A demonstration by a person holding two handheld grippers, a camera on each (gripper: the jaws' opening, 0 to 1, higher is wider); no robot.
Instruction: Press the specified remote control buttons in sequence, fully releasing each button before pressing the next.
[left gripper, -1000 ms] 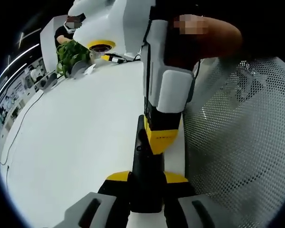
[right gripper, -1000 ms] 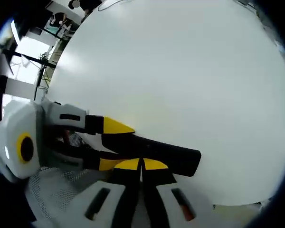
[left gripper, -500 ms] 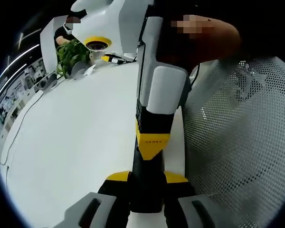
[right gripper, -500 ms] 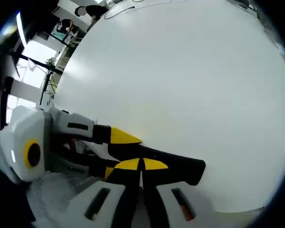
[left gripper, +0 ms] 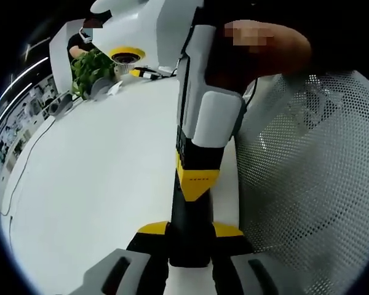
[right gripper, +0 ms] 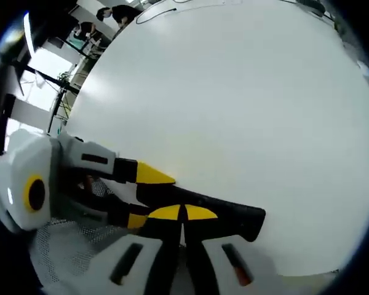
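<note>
In the left gripper view, a dark cable (left gripper: 24, 161) trails along the far left edge of the white tabletop (left gripper: 92, 184). Far off at the upper left stand a leafy green plant (left gripper: 89, 66) and a white machine with a yellow ring (left gripper: 126, 54). At the near middle, the left claw (left gripper: 189, 228) is pinching the black remote control (left gripper: 187, 236), its yellow tips touching the remote's two sides, and the remote runs away from the camera along the tabletop. The right claw (left gripper: 197, 181) comes down from the top of this view, and its yellow tip sits on the upper face of the remote just beyond the left claw's grip. A hand (left gripper: 258, 52) grasps that gripper's body at the upper right. To the right of the remote lies a white perforated mesh surface (left gripper: 307, 178).

In the right gripper view, the left claw (right gripper: 149, 195) reaches in from the left, its yellow tips on either side of the near end of the remote control (right gripper: 203, 212), which lies across the lower part of the tabletop (right gripper: 234, 110). The right claw (right gripper: 183, 212) has its yellow tips pressed together, resting on the remote's top. The mesh surface (right gripper: 67, 252) shows at the lower left.
</note>
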